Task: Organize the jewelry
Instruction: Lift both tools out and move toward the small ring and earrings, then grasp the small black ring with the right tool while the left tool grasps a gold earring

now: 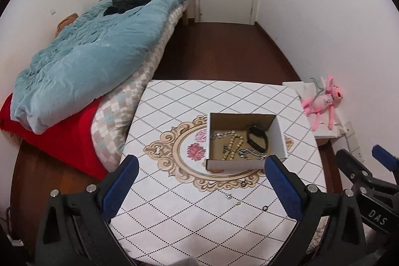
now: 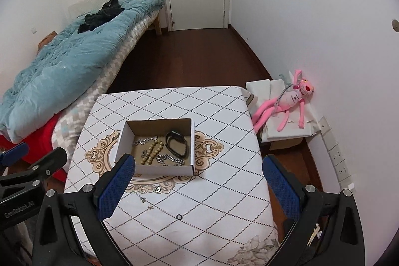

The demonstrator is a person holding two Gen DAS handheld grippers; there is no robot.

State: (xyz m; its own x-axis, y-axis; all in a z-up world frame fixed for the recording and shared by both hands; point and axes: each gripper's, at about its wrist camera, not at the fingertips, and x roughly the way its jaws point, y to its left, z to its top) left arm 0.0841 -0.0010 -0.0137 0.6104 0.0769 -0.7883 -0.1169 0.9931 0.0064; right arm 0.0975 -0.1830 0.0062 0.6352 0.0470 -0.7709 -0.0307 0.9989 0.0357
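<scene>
We hover both grippers, left gripper [image 1: 200,181] and right gripper [image 2: 197,181], fingers spread and empty, above the table [image 2: 224,153] since small rings [image 2: 178,217] lie outside the box [image 2: 154,168].

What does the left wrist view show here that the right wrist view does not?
Only the left wrist view: the right gripper from the side, at its right edge.

Only the right wrist view: the left gripper at its left edge, the wall sockets, and a grey flower print on the tablecloth.

Both: the cardboard box holding a bead bracelet, silver chains and a black band; small loose pieces on the table; bed, door, pink plush toy. Both jaws are open and empty.
</scene>
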